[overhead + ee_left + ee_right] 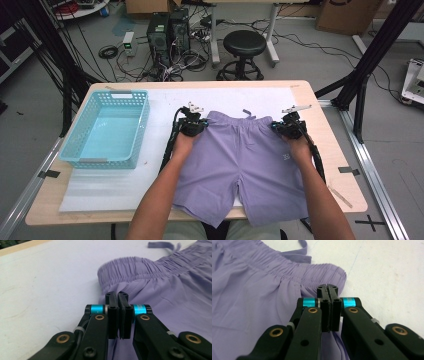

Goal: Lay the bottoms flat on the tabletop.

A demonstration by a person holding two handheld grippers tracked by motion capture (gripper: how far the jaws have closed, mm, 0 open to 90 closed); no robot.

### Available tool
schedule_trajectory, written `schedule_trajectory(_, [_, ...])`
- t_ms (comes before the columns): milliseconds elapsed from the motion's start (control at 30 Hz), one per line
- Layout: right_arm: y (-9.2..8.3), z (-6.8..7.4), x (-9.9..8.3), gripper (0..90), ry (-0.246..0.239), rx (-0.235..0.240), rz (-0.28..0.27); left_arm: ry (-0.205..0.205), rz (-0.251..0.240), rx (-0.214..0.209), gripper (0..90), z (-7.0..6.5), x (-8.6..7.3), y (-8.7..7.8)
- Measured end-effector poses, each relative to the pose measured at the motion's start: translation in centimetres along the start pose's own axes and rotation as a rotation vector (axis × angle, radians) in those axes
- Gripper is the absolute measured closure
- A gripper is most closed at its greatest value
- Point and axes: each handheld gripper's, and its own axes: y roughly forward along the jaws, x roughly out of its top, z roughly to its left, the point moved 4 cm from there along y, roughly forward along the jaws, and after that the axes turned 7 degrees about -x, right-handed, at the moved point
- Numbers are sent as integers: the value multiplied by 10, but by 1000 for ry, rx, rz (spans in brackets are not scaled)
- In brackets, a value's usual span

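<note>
White mat on the table, blue basket at frame left. Purple shorts lie flat mid-frame. My left gripper & right gripper are both pinched on the waistband corners. Risk: thin bite, fabric slips out on lifting, or I grab just the top layer.

a small pale mark is showing on the purple shorts, just below the right gripper. it is staying too blurred to read.

Open mat beyond both grippers

Left gripper has the blue basket close on its outer side; right gripper has bare table outward.
</note>
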Motion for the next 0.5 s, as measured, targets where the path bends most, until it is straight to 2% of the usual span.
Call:
schedule_trajectory(33, [3, 1, -1, 890, -2, -9, 15, -11, 6, 15, 769, 2, -1, 1])
schedule_trajectory(67, [6, 1, -3, 857, -7, -6, 36, -30, 4, 9, 676, 4, -1, 1])
schedule_trajectory(100, [7, 0, -4, 821, -5, -5, 41, -35, -13, 4, 669, 5, 0, 0])
schedule_trajectory(167, [3, -5, -1, 780, 46, 48, -1, -58, -37, -17, 643, 9, 6, -2])
schedule_trajectory(233, [0, -11, 3, 713, 67, 43, -41, -86, -38, -54, 586, 12, 13, 1])
schedule_trajectory(300, [6, -15, 6, 613, 83, 73, 37, -80, -5, -97, 524, 10, 20, 10])
schedule_trajectory(400, [15, -10, 15, 499, 89, 104, 66, -84, 29, -122, 463, 10, 22, 22])
schedule_trajectory(467, [24, -8, 19, 474, 58, 71, 112, -93, 56, -128, 433, 10, 20, 31])
schedule_trajectory(500, [28, -9, 19, 474, 66, 72, 121, -97, 66, -136, 433, 10, 19, 34])
